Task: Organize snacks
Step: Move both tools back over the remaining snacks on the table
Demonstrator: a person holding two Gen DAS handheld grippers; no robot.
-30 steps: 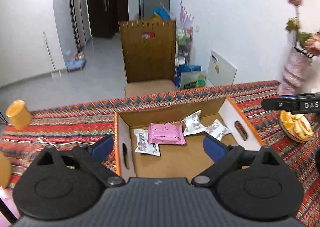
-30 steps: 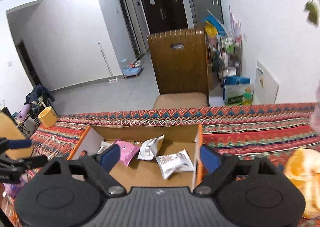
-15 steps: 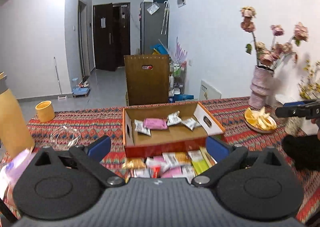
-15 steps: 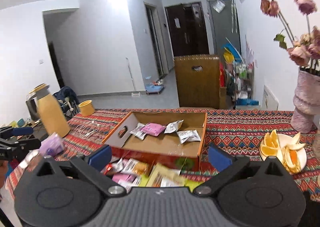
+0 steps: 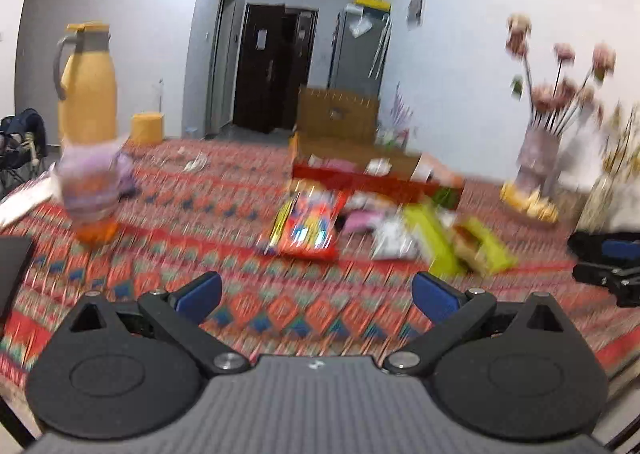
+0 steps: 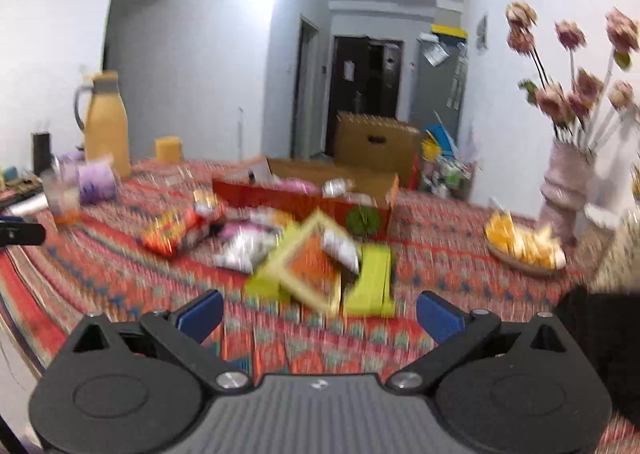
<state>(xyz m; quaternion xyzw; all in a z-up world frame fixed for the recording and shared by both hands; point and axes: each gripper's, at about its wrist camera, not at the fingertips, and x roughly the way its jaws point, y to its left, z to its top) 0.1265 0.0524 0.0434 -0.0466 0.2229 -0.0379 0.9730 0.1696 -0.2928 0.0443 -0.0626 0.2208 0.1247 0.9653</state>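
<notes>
White walls and a dark door close off the room behind our table [image 5: 224, 214], which wears a red patterned cloth. Both views are smeared with blur. Toward the far edge stands the open cardboard box [image 6: 304, 200] with a few packets inside. Just before its near wall lies the loose heap of snacks [image 6: 280, 246]: a red-orange bag [image 5: 308, 224], lime-green packs [image 6: 370, 278], and silver and pink sachets. Our left gripper [image 5: 316, 292] hangs over bare cloth near the table's near edge, jaws spread, nothing between them. Our right gripper [image 6: 318, 312] is likewise spread wide and empty, short of the green packs. A yellow jug [image 5: 86, 88] stands at the far left; a plate of orange slices [image 6: 524, 248] and a vase of flowers [image 6: 562, 182] stand at the right edge.
</notes>
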